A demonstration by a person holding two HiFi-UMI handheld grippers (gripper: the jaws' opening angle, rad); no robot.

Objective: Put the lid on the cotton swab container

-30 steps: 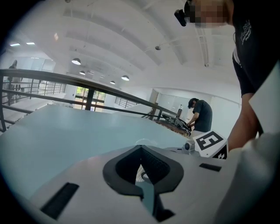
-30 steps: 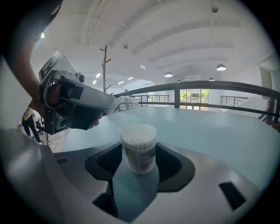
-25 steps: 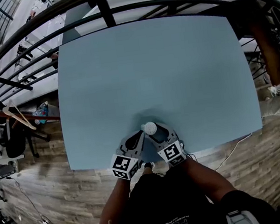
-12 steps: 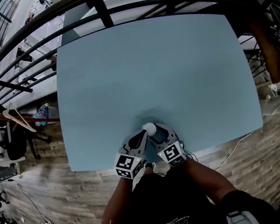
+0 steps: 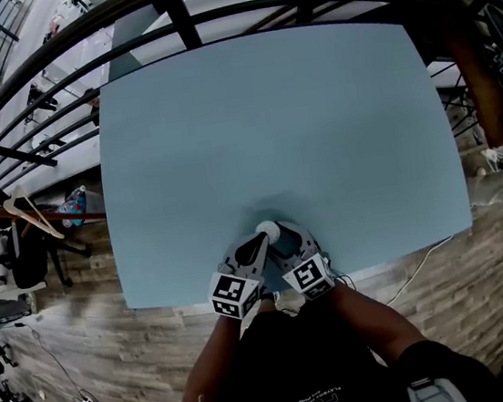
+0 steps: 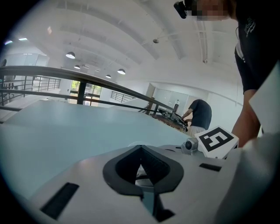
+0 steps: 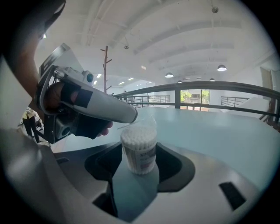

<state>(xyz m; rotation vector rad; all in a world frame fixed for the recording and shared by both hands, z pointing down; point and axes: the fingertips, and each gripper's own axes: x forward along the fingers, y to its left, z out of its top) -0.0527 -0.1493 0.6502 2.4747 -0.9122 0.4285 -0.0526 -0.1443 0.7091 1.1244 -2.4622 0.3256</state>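
The cotton swab container (image 5: 269,232) is a small clear tub packed with white swabs. It stands upright near the front edge of the blue table (image 5: 268,120). My right gripper (image 5: 278,238) is shut on it; in the right gripper view the container (image 7: 139,148) sits between that gripper's (image 7: 139,165) jaws. My left gripper (image 5: 262,239) reaches in from the left, shut on the clear lid (image 7: 147,121), which hangs tilted just over the swab tops. In the left gripper view the left gripper (image 6: 141,168) shows its jaws closed to a thin slit.
A dark metal railing (image 5: 208,8) curves round the table's far side. Wooden floor (image 5: 115,351) lies below the near edge, with a white cable (image 5: 417,270) at the front right. A person (image 6: 199,114) stands far off by another table.
My left gripper has shifted right towards the container, bringing its tip over the swab tops. The right gripper and the container have stayed put.
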